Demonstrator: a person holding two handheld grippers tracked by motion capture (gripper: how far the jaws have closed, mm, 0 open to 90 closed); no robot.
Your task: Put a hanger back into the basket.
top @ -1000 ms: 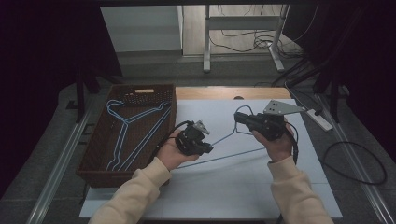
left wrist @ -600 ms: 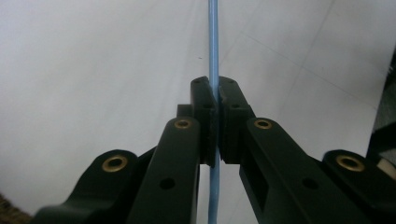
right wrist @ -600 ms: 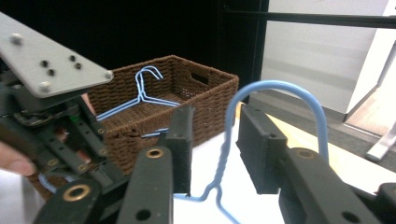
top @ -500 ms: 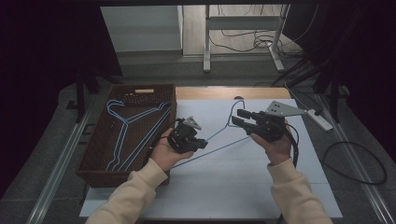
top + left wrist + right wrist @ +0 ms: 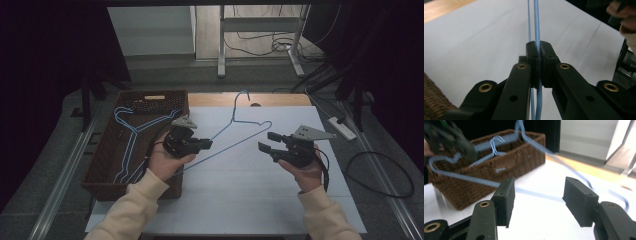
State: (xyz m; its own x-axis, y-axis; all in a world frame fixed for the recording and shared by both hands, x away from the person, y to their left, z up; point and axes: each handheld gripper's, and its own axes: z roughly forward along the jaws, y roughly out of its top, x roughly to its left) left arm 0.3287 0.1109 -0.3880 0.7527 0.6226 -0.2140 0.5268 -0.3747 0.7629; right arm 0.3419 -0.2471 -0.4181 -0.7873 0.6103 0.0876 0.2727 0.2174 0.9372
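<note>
Since the earlier frames the thin blue wire hanger has swung toward the brown woven wicker basket, carried by the left gripper, while the right gripper has let go and dropped back; its fingers have just been opening and now stand wide with nothing between them.

The white-covered table bears the basket along its left side. Two more light blue hangers lie inside the basket, which suggests that the held one is headed there too. That hanger hangs in the air just right of the basket, hook pointing away from the person. The left gripper's fingers are clamped tight on its wire, a one-handed hold that frees the other hand.

In the right gripper view the hanger is smeared by motion blur, and the hanger's lower corner near the basket is hard to trace behind the left hand.
</note>
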